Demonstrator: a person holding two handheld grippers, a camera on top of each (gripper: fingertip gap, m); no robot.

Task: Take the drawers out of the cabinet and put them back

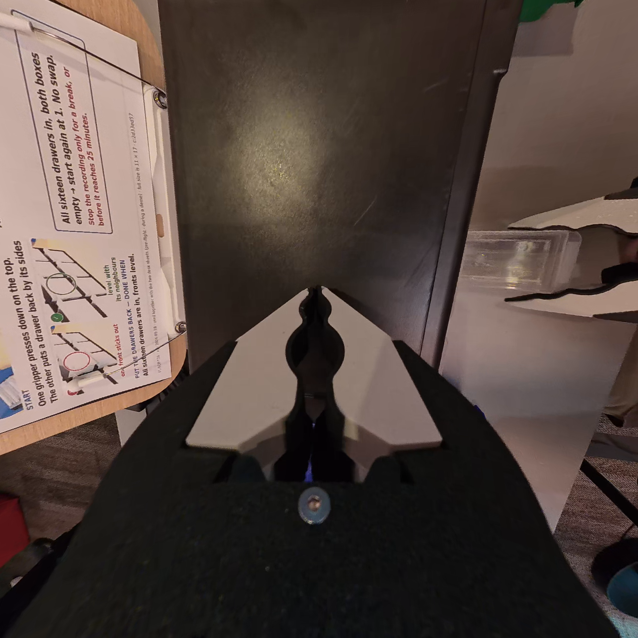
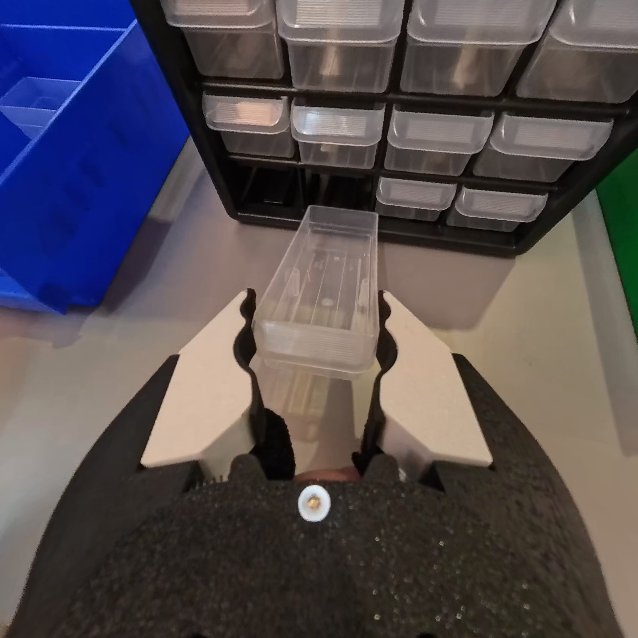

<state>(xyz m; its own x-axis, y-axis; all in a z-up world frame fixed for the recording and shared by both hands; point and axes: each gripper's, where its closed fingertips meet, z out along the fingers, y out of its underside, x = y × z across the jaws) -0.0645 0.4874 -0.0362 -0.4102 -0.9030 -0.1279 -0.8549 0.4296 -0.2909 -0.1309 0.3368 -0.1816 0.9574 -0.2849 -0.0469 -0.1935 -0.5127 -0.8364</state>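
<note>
Closest to your lens in the right wrist view, your right tongs [image 2: 316,297] are clenched on a clear drawer [image 2: 319,297], 1 fingertip pressed to each long side near its handle end. That drawer is out of the cabinet [image 2: 397,221] and held above the grey worktop [image 2: 103,362], its far end reaching to the cabinet's bottom row at frame centre. 2 slots gape dark on the left of that bottom row, and the drawer's far end lines up with the right one of them. To the right of those slots, 2 clear drawers sit in place, and the 2 rows above show 4 clear drawers each. At the left edge stands a blue bin [image 2: 69,155] with dividers inside. A green surface [image 2: 621,224] shows at the right edge.

Your left tongs [image 1: 316,290] are fully closed with nothing between them, tips meeting against the cabinet's black top panel [image 1: 310,155], which fills the middle of the left wrist view. At the right edge of that view you can see the other tongs gripping the clear drawer beside the cabinet. In the upper left, a printed instruction sheet [image 1: 69,207] lies on a wooden board [image 1: 152,51].
</note>
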